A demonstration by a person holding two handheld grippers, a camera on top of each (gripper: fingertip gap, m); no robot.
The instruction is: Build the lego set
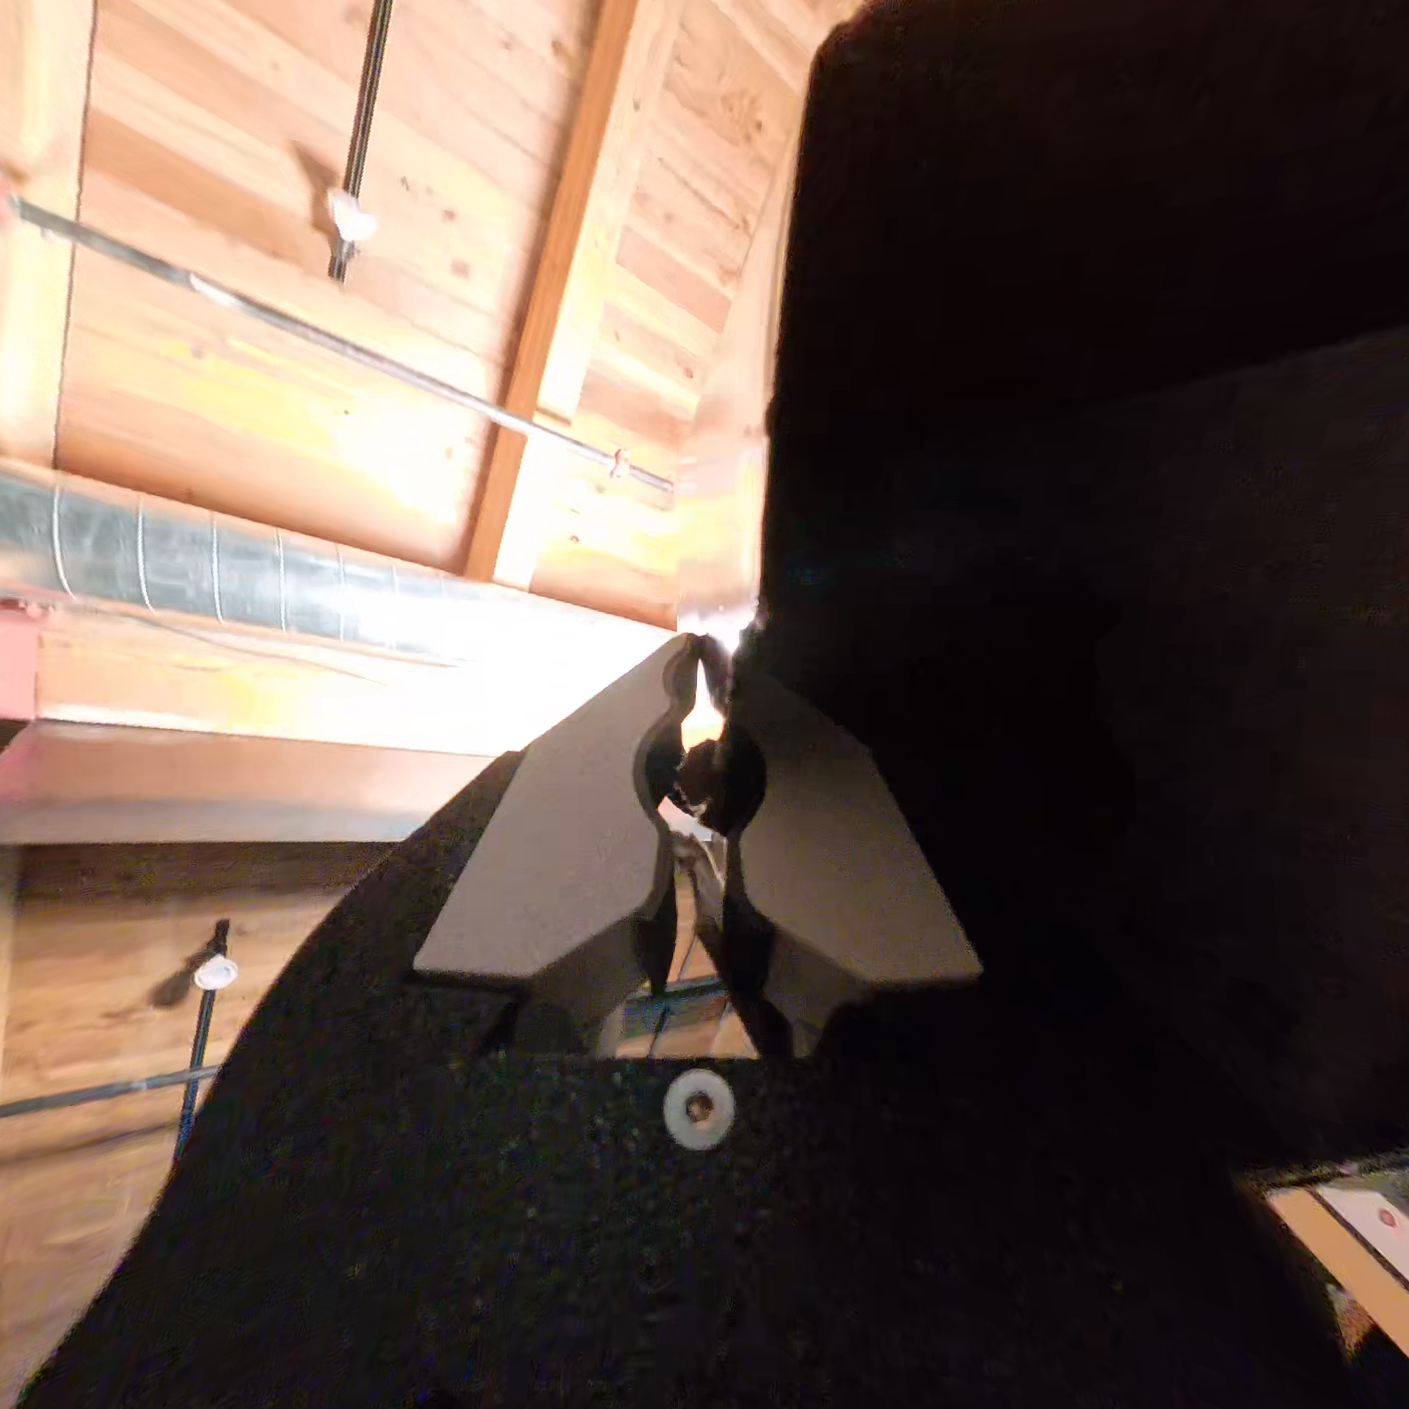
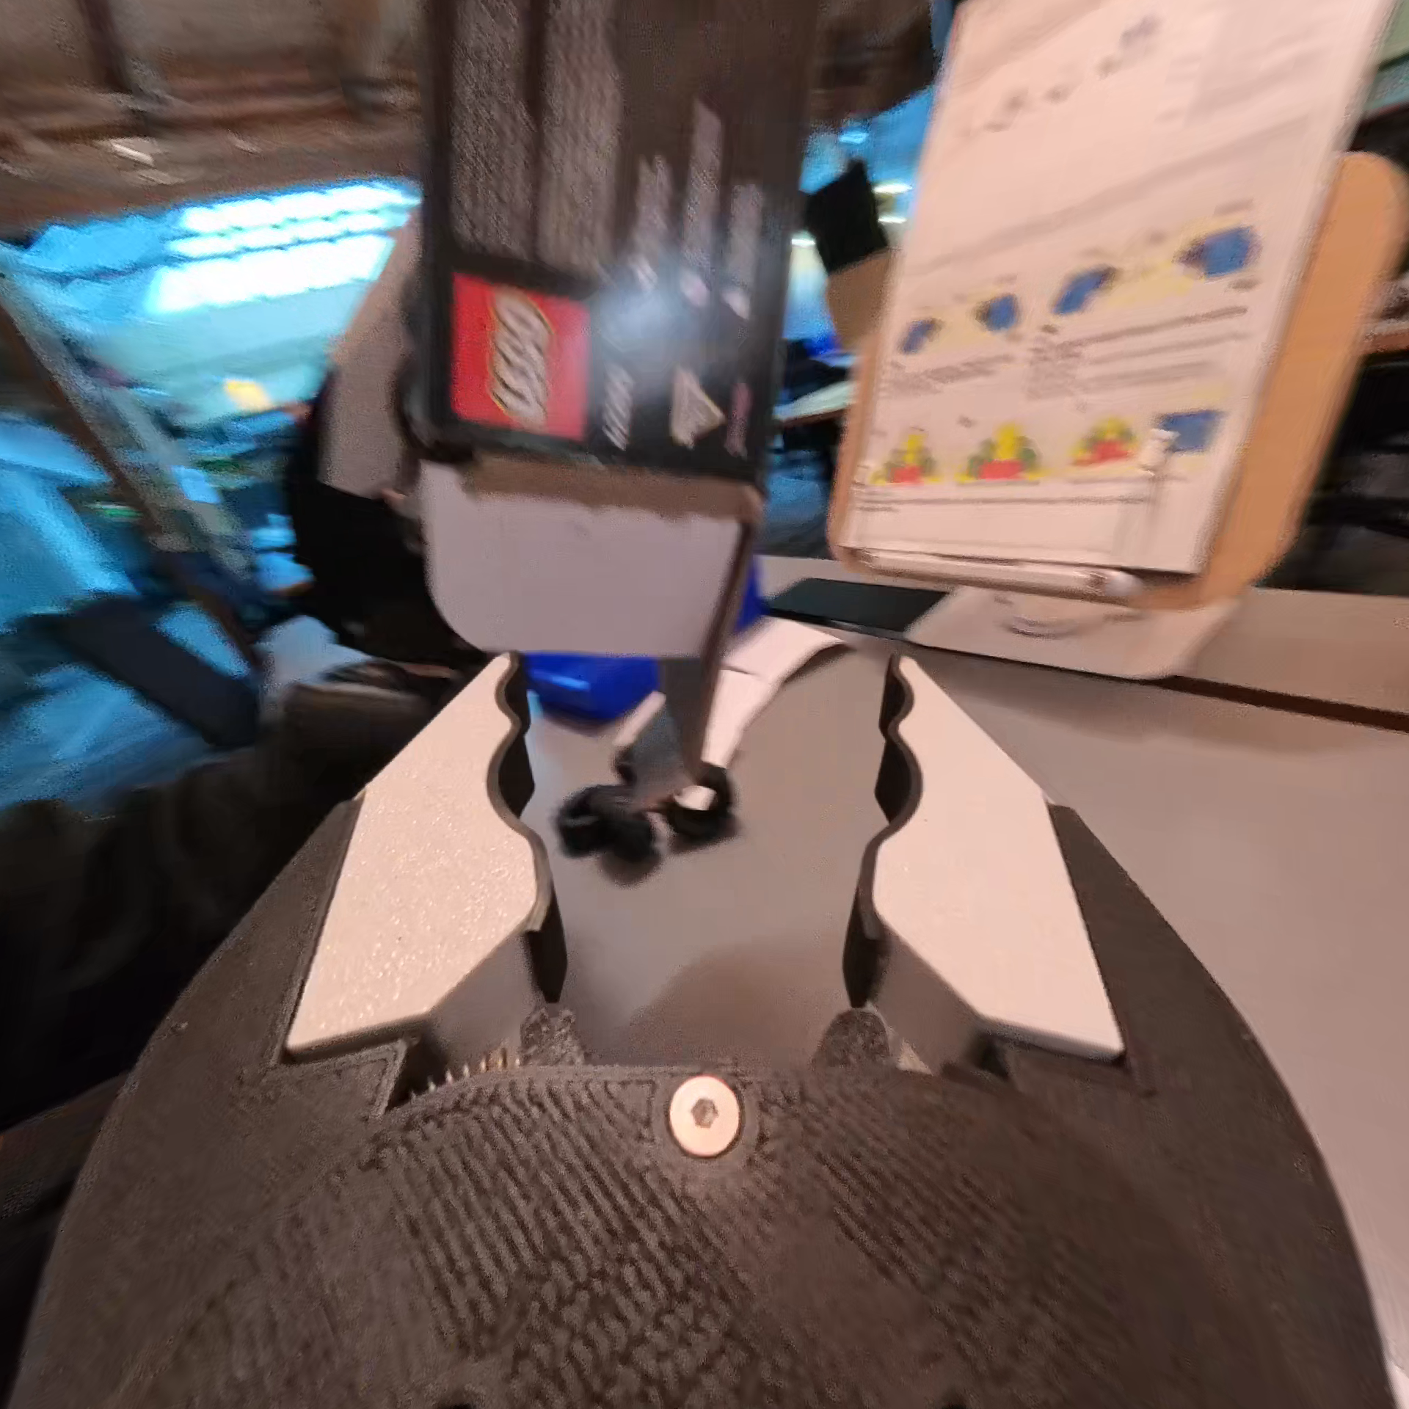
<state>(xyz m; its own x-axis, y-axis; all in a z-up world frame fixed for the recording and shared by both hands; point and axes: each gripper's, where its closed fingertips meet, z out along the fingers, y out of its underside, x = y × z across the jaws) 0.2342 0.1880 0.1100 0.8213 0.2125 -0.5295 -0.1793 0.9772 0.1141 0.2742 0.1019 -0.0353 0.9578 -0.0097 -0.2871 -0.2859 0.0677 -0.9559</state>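
Observation:
In the right wrist view a black Lego box [image 2: 610, 267] hangs upside down over the grey table [image 2: 1144, 800], its white flap [image 2: 579, 564] open at the bottom. A small heap of black Lego pieces [image 2: 648, 816] lies on the table under it. My right gripper [image 2: 701, 671] is open and empty, low over the table, with the heap between and just beyond its fingers. In the left wrist view my left gripper [image 1: 705, 671] points up at the ceiling, shut on the edge of the box [image 1: 1105, 534], which shows as a dark mass on the right.
An instruction sheet on a wooden stand [image 2: 1067, 305] stands at the back right of the table. A blue container [image 2: 587, 682], white paper [image 2: 770, 663] and a flat black slab [image 2: 846, 602] lie behind the heap. The left wrist view shows wooden ceiling beams and a metal duct [image 1: 229, 556]. Across from one pair of fingers to the other is roughly 20 centimeters.

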